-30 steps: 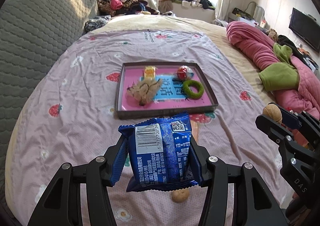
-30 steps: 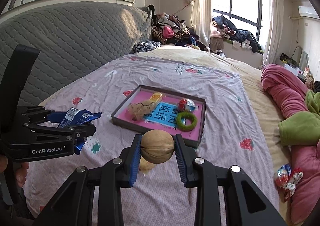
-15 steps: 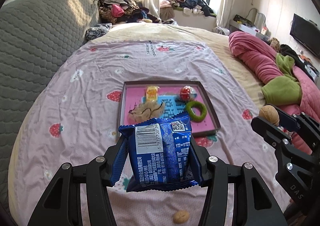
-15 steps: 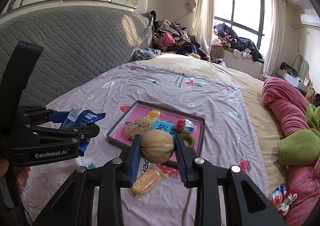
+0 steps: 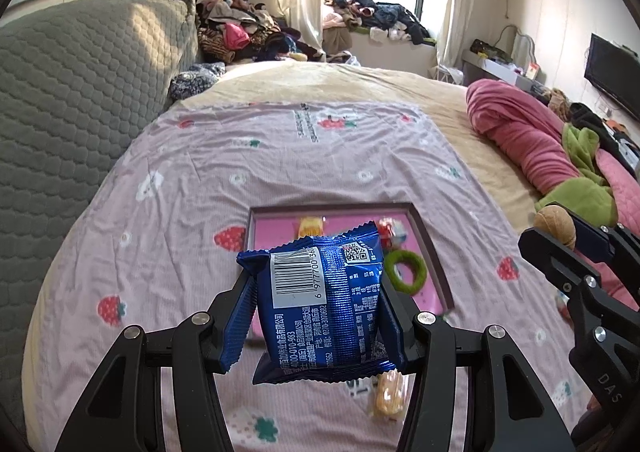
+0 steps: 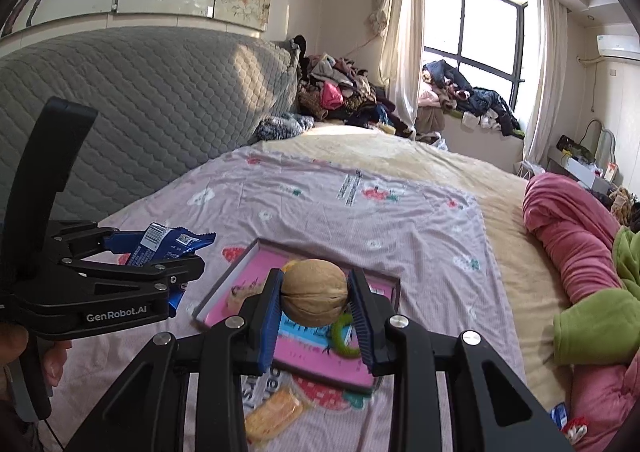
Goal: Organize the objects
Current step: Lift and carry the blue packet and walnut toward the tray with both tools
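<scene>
My left gripper (image 5: 320,312) is shut on a blue snack packet (image 5: 324,300) and holds it in the air over the near end of the pink tray (image 5: 430,248). My right gripper (image 6: 314,296) is shut on a walnut (image 6: 314,292), raised above the same tray (image 6: 224,284). In the left wrist view the walnut (image 5: 554,224) and right gripper (image 5: 568,248) show at the right. The tray holds a green ring (image 5: 406,268), a yellow sweet (image 5: 310,226), a red-white wrapped sweet (image 5: 390,230) and a beige fluffy item (image 6: 240,292).
A yellow wrapped snack (image 5: 388,392) lies on the lilac strawberry sheet (image 5: 200,180) near me; it also shows in the right wrist view (image 6: 272,412). A pink and green quilt (image 5: 552,156) lies at the right, a grey headboard (image 5: 60,92) at the left. Clothes are piled by the window.
Both grippers have risen and drawn back with their loads. The tray now sits lower and nearer in both views, and the yellow snack has come into view below the packet.
</scene>
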Action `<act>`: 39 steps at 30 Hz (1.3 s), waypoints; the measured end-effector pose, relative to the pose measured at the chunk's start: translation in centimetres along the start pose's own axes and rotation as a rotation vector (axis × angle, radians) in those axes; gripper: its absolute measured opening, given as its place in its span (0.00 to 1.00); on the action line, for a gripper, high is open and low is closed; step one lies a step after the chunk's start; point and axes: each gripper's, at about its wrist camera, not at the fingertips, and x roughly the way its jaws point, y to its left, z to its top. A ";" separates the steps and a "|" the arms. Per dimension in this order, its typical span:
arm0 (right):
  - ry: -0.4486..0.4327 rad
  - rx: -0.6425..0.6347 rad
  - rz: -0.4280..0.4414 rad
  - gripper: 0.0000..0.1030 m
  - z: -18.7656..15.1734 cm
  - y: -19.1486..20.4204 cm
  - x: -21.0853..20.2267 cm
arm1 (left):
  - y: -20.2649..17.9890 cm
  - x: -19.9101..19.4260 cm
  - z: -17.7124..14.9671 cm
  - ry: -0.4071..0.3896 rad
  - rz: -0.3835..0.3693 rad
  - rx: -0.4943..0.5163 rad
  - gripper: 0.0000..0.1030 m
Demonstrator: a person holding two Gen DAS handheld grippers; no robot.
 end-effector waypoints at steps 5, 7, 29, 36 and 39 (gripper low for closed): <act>-0.028 -0.003 -0.009 0.32 1.6 -0.9 1.3 | -0.2 1.2 2.0 -0.023 0.000 0.001 0.56; -0.033 -0.006 -0.008 0.32 2.1 -1.1 1.9 | -0.2 1.9 2.6 -0.031 0.000 0.001 0.56; 0.059 0.077 0.021 0.32 -5.3 -2.8 14.5 | 0.6 15.7 -3.1 0.009 0.000 0.001 0.56; 0.100 0.071 0.021 0.32 -7.5 -3.0 17.0 | -0.5 18.6 -4.7 0.041 -0.018 0.029 0.56; 0.117 0.069 0.009 0.32 -7.9 -3.0 17.2 | -1.1 18.7 -4.9 0.032 -0.035 0.042 0.56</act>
